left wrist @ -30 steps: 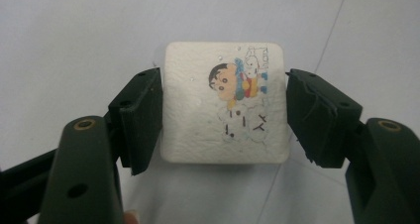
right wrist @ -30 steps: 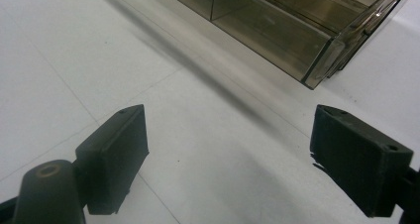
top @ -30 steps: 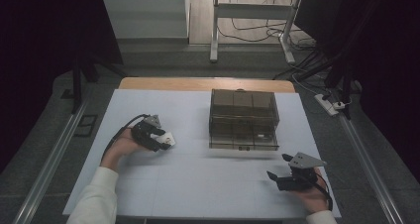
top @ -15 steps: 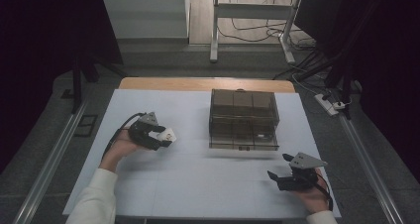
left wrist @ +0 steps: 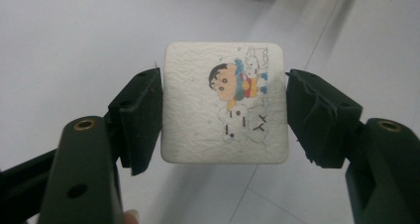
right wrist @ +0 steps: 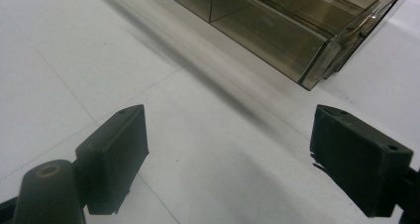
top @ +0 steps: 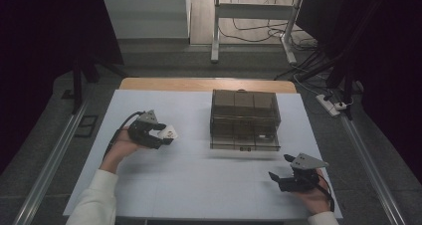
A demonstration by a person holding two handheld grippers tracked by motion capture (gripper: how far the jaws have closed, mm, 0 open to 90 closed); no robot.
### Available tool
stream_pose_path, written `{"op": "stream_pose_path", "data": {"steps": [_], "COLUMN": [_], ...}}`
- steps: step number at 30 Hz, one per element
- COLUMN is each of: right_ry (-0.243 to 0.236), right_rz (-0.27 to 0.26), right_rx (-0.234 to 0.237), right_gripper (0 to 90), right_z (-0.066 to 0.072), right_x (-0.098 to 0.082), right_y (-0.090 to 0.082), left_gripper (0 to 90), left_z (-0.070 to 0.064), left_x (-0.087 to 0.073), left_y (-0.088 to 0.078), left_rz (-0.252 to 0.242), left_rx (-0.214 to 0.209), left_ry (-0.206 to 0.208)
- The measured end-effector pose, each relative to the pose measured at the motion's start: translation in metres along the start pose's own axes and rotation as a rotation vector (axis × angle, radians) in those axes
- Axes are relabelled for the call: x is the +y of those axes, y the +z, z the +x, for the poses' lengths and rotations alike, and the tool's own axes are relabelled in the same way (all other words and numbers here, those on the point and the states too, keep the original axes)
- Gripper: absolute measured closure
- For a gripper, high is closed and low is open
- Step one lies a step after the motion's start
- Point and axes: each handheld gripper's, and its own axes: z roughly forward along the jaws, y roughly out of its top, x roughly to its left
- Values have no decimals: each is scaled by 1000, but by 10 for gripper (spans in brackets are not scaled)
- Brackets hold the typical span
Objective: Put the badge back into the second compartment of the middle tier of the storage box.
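A white, rounded-corner square tile (left wrist: 225, 102) with a pebbly, paper-like surface sits pinched between the two black jaws of the left gripper (left wrist: 224, 110), held above the white table (top: 199, 185) on its left side, well apart from the box. Printed on the tile is a coloured cartoon of a dark-haired child in red and yellow beside a small white dog, with faint handwritten marks below, one resembling a "Y"; the rest is too small to read. Near the middle of the table stands a smoky, translucent plastic organiser box (top: 244, 120), rectangular and divided into compartments. The right gripper (top: 286, 171) rests at the near right edge in the person's hand, its matte black jaws spread wide with nothing between them, pointing toward the box corner (right wrist: 317, 70).
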Motion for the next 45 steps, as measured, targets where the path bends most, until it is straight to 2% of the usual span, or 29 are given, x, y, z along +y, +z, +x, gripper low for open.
{"op": "stream_pose_path", "data": {"steps": [12, 16, 30, 37, 45], "right_ry": [0, -2, -8, -6, -9], "right_rz": [1, 5, 7, 7, 9], "right_rx": [0, 0, -3, 0, -1], "right_gripper": [147, 148, 148, 148, 148], "right_z": [0, 0, 0, 0, 0], "right_x": [0, 0, 0, 0, 0], "right_y": [0, 0, 1, 1, 1], "left_gripper": [331, 331, 331, 331, 331], "left_z": [-5, -9, -23, -30, -38], "left_x": [6, 9, 23, 28, 35], "left_y": [-10, -13, -21, -18, -16], "left_rz": [-61, -75, -132, -148, -162], "left_rx": [10, 12, -4, -9, -19], "left_ry": [-15, 4, 20, 12, 33]}}
